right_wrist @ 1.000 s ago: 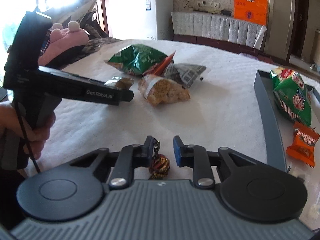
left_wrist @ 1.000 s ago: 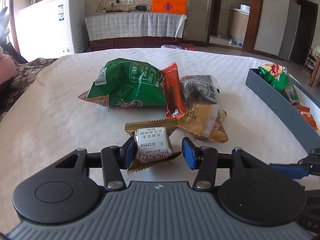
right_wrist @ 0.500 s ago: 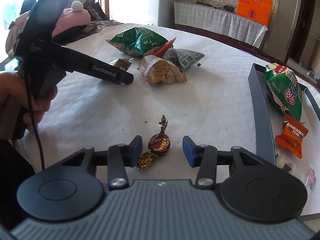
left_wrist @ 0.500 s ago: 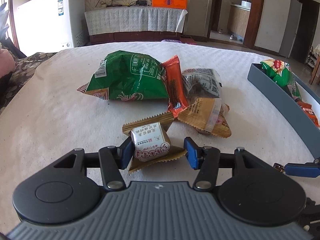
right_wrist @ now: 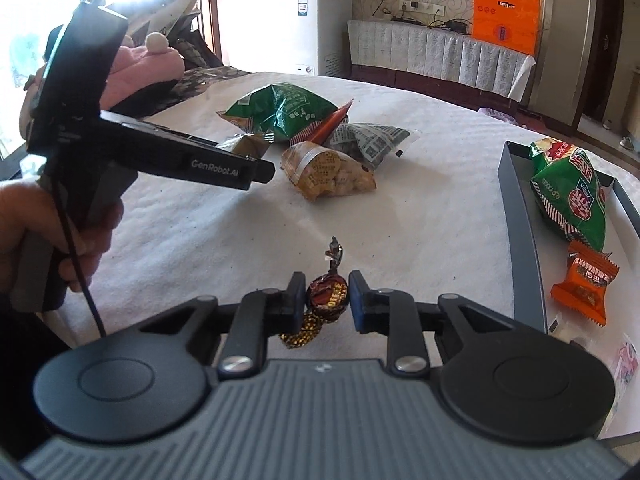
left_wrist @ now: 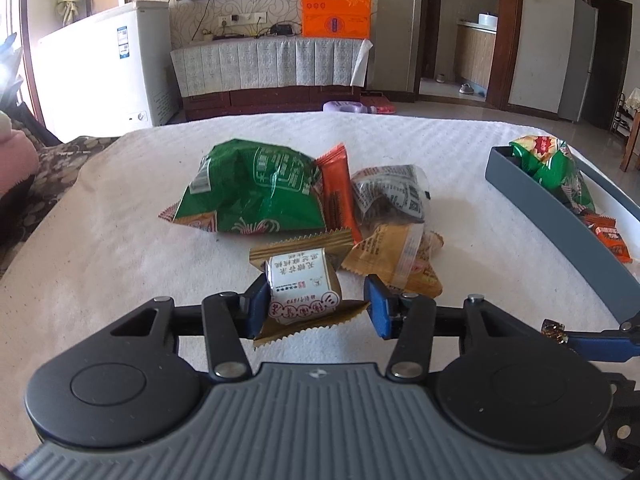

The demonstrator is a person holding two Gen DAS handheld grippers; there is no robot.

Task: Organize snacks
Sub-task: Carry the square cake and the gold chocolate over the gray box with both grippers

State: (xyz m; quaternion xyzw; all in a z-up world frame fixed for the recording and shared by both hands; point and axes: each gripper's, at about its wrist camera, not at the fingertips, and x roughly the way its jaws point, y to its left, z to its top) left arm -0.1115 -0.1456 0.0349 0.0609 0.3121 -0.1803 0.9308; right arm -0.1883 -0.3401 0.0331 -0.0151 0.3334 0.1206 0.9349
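A gold-wrapped pastry packet [left_wrist: 304, 280] with a white label lies between the fingers of my left gripper [left_wrist: 316, 292]. Its jaws are closing: the left pad is against the packet's body and the right pad meets the wrapper's corner. My right gripper [right_wrist: 327, 284] is closing too, both pads against a small brown twist-wrapped candy [right_wrist: 328, 296] just above the white cloth. Behind lie a green bag [left_wrist: 248, 192], an orange bar [left_wrist: 338, 196], a printed clear bag [left_wrist: 388, 196] and a yellow biscuit bag [left_wrist: 396, 260]. The grey tray [right_wrist: 520, 240] on the right holds a green bag [right_wrist: 572, 196] and an orange packet [right_wrist: 584, 284].
A person's hand [right_wrist: 60, 248] holds the left gripper's handle at the table's left side. A sofa with a pink plush [right_wrist: 140, 72] borders the table on the left. White cloth [right_wrist: 420, 220] shows between the pile and the tray. A white freezer [left_wrist: 104, 72] stands beyond.
Both grippers widened half a second ago and have narrowed again. The right one had let the candy lie on the cloth and now has its pads on it. The packet stayed put.
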